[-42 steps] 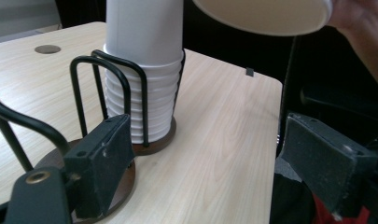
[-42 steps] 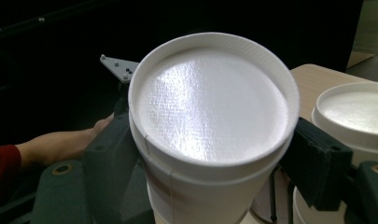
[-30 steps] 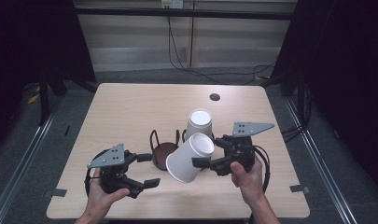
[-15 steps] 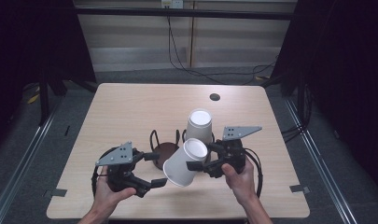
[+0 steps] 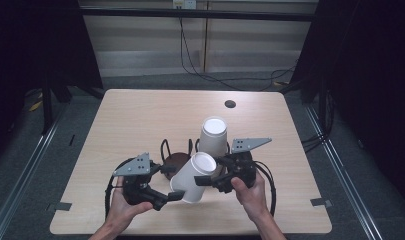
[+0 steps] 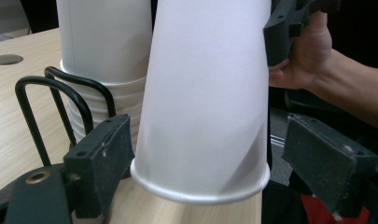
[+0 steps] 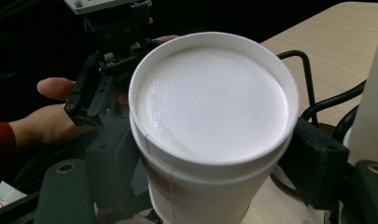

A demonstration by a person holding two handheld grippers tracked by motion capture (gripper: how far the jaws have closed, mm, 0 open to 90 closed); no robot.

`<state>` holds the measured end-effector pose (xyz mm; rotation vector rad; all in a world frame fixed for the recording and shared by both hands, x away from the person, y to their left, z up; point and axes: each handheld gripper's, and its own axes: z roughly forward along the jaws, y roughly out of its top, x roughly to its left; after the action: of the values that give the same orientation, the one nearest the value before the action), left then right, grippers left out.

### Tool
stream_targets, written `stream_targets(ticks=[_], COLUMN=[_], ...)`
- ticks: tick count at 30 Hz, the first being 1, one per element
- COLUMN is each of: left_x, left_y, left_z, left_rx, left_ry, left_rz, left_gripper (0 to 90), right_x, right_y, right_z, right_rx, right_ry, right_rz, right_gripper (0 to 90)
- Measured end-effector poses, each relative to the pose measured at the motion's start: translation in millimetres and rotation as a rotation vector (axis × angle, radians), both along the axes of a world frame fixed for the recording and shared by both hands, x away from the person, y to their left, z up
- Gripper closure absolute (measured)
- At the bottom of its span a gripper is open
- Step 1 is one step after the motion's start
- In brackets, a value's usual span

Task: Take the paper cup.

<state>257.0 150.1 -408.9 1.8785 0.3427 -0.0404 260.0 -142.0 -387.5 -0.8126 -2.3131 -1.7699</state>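
A white paper cup [image 5: 192,177] hangs tilted over the table's near middle, with its closed base toward my right hand. My right gripper [image 5: 210,171] is shut on the cup near that base, and its jaws press both sides [image 7: 214,163] of the cup [image 7: 210,102]. My left gripper [image 5: 171,182] stands open around the cup's rim end. In the left gripper view [image 6: 214,168] the left pad is at the cup [image 6: 205,93] and the right pad stands clear of it. Behind stands a stack of upturned white cups [image 5: 213,137] in a black wire holder [image 5: 165,147] on a brown base.
A small dark round hole [image 5: 230,104] lies in the tabletop near the far edge. Black cables loop from both grippers onto the table by the hands. The wooden table [image 5: 140,115] has bare room at the far left and right; dark floor surrounds it.
My right gripper has carried the cup down and to the left, toward the left gripper. The left gripper has shifted slightly right, and the cup's rim now sits between its jaws.
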Motion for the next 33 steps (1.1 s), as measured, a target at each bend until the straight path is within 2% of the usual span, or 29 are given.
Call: stream_targets(ticks=[3,6,7,10,13,24,29,33], left_x=[1.6,2.3,3.1,3.0,0.7,2.4,3.1,2.9], left_y=[-3.4,-5.9,-8.9,-11.6,-17.6,-33.9,-34.4,-33.0], left_z=[-3.6,-5.7,-7.5,-8.1,-8.8,-21.0,-21.4,-17.8], left_rx=[0.017,0.016,0.034,0.028,0.06,0.14,0.13,0.161], left_ry=[0.013,0.027,0.031,0.039,0.023,0.056,0.054,0.039], left_rz=[-0.005,-0.001,-0.002,-0.004,-0.004,-0.029,-0.043,-0.049], left_gripper=[15.8,15.7,15.4,14.5,12.9,8.4,10.2,14.1], right_x=[0.0,-0.2,-0.3,-0.4,-0.5,-1.0,-1.9,-2.1], right_y=[2.6,5.4,6.5,8.4,10.6,13.5,14.0,14.1], right_z=[-2.0,-3.3,-3.8,-4.7,-6.7,-9.6,-9.2,-9.8], right_rx=[-0.005,-0.006,-0.004,-0.008,-0.005,-0.002,0.001,0.0], right_ry=[0.004,0.007,0.008,0.01,0.019,0.029,0.024,0.025], right_rz=[0.001,0.004,0.008,0.011,0.019,0.019,0.019,0.023], right_gripper=[25.7,25.7,25.8,25.8,25.8,25.7,25.7,25.4])
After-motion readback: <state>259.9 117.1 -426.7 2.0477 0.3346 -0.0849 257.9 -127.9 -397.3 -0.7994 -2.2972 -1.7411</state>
